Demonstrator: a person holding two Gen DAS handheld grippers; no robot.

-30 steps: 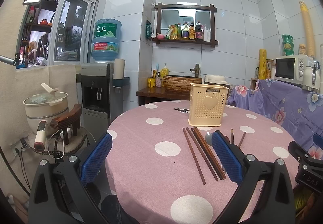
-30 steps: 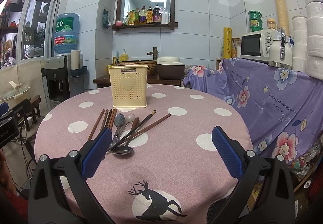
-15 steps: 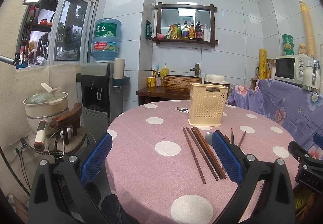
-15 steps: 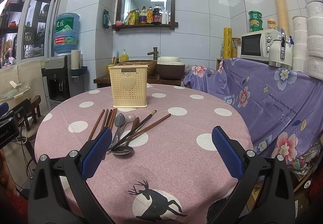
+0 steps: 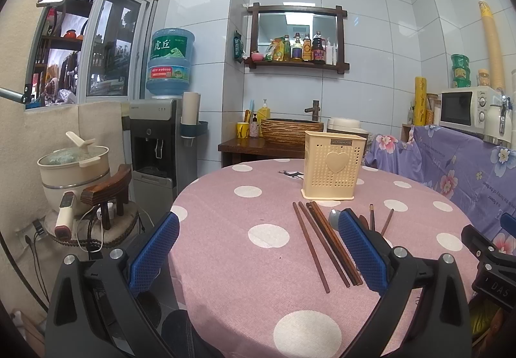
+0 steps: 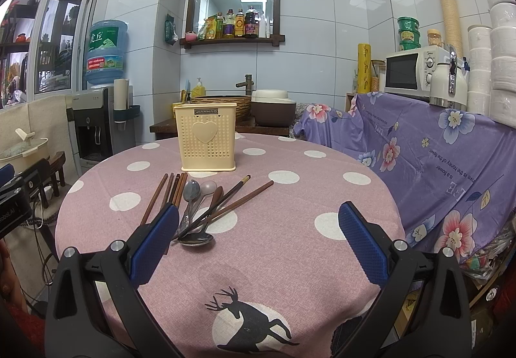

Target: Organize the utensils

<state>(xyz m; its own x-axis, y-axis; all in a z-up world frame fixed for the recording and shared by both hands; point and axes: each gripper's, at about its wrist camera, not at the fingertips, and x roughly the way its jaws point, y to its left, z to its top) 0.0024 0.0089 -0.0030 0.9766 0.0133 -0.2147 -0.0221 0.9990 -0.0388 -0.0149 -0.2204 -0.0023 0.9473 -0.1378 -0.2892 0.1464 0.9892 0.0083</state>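
Because the utensils lie loose in a heap on the bench, I judge them one kind at a time. I see dark brown wooden chopsticks lying side by side in a tight bundle just in front of the cream perforated plastic utensil holder with a heart on its face. They look light and stiff, and thin enough to roll or slip between pads, so I would take one near its middle, across its length. Beside them sit metal spoons, bowls pointing toward the holder, with one more polished spoon lying crosswise at the near end of the pile. These should be heavier, hard and slippery; the handle is the place to pinch, not the curved bowl. Two longer dark chopsticks lie fanned across the spoon handles, touching them, so lifting anything underneath would likely drag them along.

The holder stands upright on the round bench covered in pink cloth with white dots; from these views I cannot see inside it. It looks light and could tip or slide if a utensil knocks its rim.

My right hand-held gripper has its blue pads spread wide and carries nothing, its left pad right by the pile. My left hand-held gripper is likewise spread wide and empty, its right pad near the bundle.
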